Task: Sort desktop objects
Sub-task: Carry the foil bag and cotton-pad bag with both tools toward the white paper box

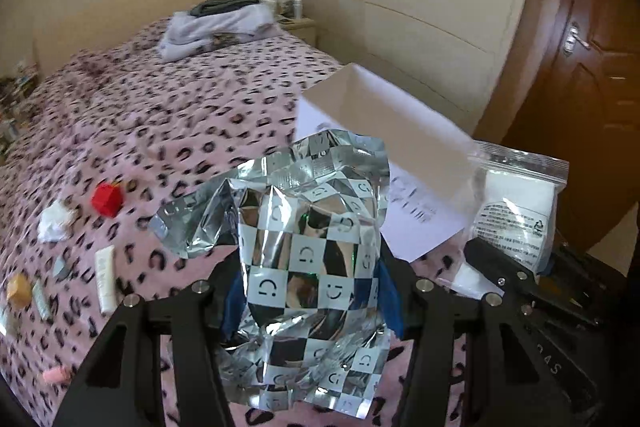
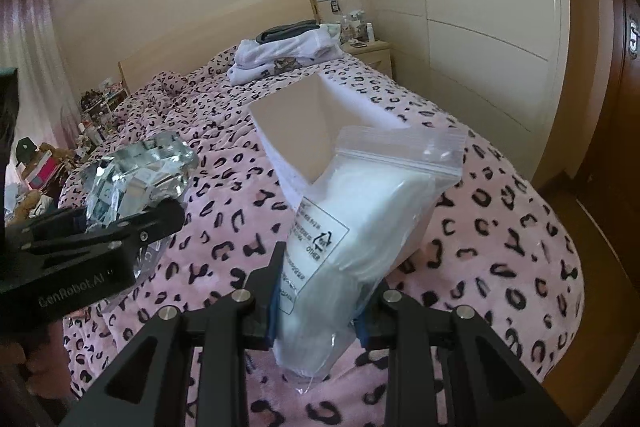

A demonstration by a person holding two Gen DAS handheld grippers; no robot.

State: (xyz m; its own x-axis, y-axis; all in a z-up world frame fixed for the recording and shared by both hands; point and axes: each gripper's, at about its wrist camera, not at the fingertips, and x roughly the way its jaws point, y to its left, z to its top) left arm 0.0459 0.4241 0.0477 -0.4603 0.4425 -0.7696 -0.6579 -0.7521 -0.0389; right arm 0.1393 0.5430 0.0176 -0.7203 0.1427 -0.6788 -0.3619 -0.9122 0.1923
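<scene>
Both grippers are loaded and hang over the pink leopard-print bedspread (image 2: 500,211), so the step in hand looks like carrying two picked-up items to the open white cardboard box (image 2: 304,119) standing on the bed just beyond them. The left gripper (image 1: 310,287) is clamped on a crinkled silver foil pouch with a white checker pattern (image 1: 308,259), held upright between its blue pads. The right gripper (image 2: 320,311) is pressed together on a clear zip-lock plastic bag with white contents and a printed label (image 2: 360,223), whose top edge overlaps the box's near wall in the right wrist view.

The next move probably calls for bringing each item over the box's open top and letting go, one at a time so the two grippers do not crowd each other.

Still loose on the bedspread to the left: one red faceted block (image 1: 107,199), one crumpled white tissue (image 1: 56,221), one white tube (image 1: 106,279), one small orange box (image 1: 19,290) and one pink item (image 1: 56,374). A few more small pieces lie near the orange box, too blurred to count.
</scene>
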